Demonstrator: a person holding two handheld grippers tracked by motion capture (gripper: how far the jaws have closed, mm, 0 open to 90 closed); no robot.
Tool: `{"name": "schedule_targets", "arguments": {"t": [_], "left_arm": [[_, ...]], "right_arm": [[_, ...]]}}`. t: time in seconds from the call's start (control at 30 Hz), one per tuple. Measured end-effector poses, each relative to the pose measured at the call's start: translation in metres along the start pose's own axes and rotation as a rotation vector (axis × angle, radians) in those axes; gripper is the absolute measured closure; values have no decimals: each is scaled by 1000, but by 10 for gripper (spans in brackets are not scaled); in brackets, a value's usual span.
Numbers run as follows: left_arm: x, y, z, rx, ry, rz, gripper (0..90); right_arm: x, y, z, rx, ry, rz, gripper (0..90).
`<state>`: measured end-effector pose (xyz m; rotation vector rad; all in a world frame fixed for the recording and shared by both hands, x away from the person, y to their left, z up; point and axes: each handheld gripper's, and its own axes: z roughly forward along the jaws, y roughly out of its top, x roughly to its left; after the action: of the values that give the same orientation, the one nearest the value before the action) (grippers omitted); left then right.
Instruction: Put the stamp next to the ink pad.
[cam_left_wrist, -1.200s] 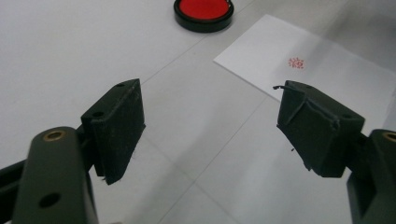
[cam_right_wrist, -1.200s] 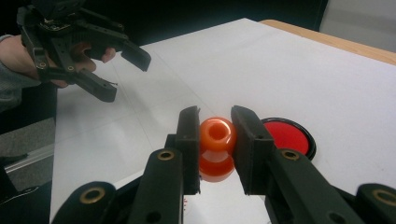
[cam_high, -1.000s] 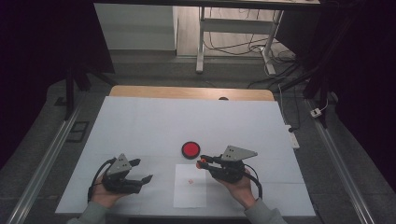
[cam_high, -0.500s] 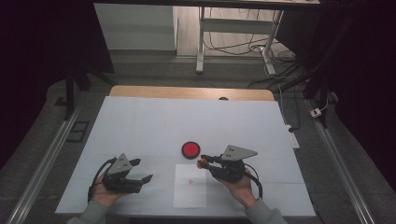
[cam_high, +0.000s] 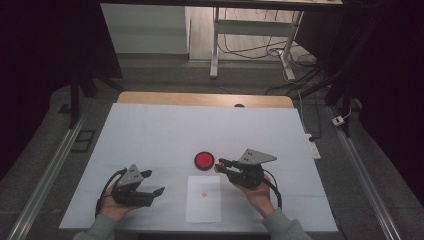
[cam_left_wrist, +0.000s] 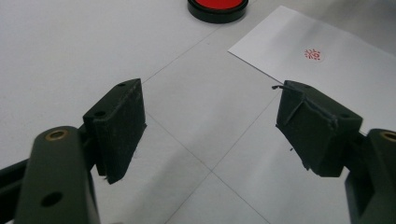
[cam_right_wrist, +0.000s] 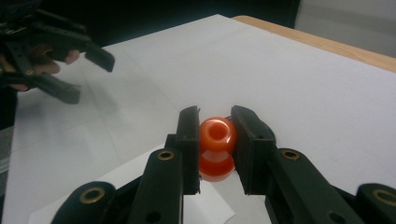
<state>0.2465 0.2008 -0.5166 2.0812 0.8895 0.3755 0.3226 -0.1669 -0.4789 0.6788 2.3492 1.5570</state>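
A white-covered worktop (cam_high: 165, 130) is seen in a dim room. An orange stamp (cam_right_wrist: 216, 147) is pinched in the right claw (cam_high: 223, 165), just at 4 o'clock of the red ink pad (cam_high: 204, 160) and at 12 o'clock of the stamped paper sheet (cam_high: 203, 199). At 9 o'clock of the sheet, the left claw (cam_high: 152, 182) is held spread with nothing between its jaws.

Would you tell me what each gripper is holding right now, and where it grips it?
The right gripper clamps the orange stamp by its sides, around its narrow middle. The left gripper is open and holds nothing.
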Motion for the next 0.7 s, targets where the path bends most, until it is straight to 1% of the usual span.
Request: {"name": "schedule_targets", "arguments": {"t": [0.13, 0.27, 0.3, 0.4, 0.5, 0.6, 0.7], "left_arm": [[1, 0, 1, 3, -1, -3, 236], [1, 0, 1, 2, 0, -2, 236], [1, 0, 0, -1, -5, 1, 235], [0, 0, 0, -13, -1, 3, 238], [0, 1, 0, -10, 6, -1, 240], [1, 1, 0, -9, 6, -3, 239], [1, 0, 0, -5, 4, -2, 239]], "right_arm": [[-6, 0, 2, 10, -21, 4, 729], [-12, 0, 5, 5, -33, 15, 729], [-13, 0, 5, 3, -35, 16, 729], [-15, 3, 7, 9, -42, 12, 728], [-17, 5, 9, 7, -53, 17, 729], [-18, 8, 10, 1, -57, 15, 728], [-21, 11, 12, -1, -65, 23, 728]]}}
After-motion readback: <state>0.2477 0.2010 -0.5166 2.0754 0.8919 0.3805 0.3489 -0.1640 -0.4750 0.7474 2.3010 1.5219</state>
